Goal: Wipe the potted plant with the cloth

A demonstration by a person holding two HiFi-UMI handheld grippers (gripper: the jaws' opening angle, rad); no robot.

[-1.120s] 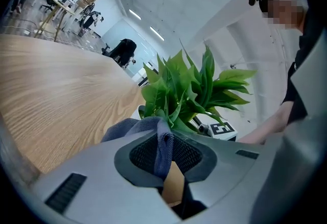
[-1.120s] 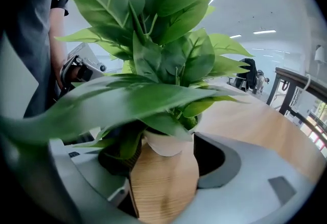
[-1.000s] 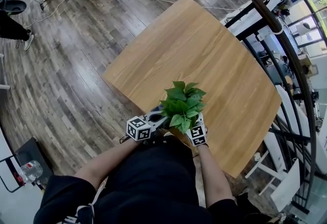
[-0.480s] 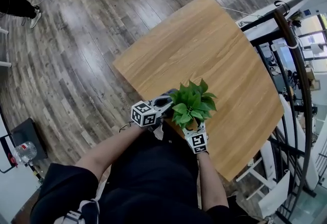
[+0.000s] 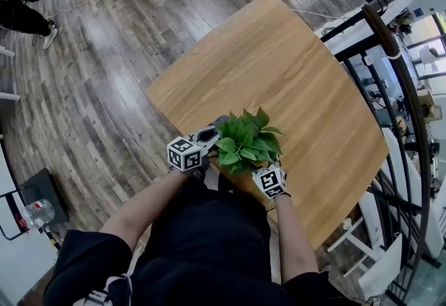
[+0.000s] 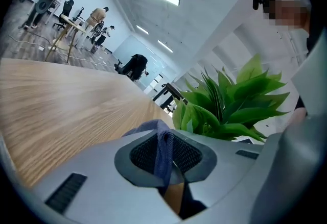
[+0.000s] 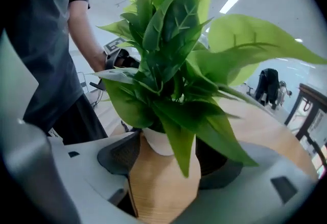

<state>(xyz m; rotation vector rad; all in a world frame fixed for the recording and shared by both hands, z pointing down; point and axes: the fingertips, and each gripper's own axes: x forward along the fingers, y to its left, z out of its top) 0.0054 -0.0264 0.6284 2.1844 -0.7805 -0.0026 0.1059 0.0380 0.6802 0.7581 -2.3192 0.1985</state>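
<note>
The potted plant [image 5: 244, 141] has broad green leaves and a tan pot [image 7: 163, 182] with a white rim. My right gripper [image 7: 166, 159] is shut on the pot, one pad on each side, and holds it over the near edge of the wooden table [image 5: 293, 67]. Its marker cube [image 5: 270, 181] shows just below the leaves. My left gripper [image 6: 166, 154] is shut on a blue-grey cloth [image 6: 162, 141] bunched between its pads. In the head view the left gripper [image 5: 212, 136] sits at the plant's left side, against the leaves [image 6: 230, 105].
A black metal railing [image 5: 390, 54] runs along the table's right side. Dark wood floor [image 5: 90, 88] lies to the left, with a water bottle [image 5: 38, 214] on a stand at lower left. Office chairs and a person stand far off at top left.
The left gripper with the cloth has slid sideways along the plant's left side. The plant has tilted and turned a little in the right gripper's grip.
</note>
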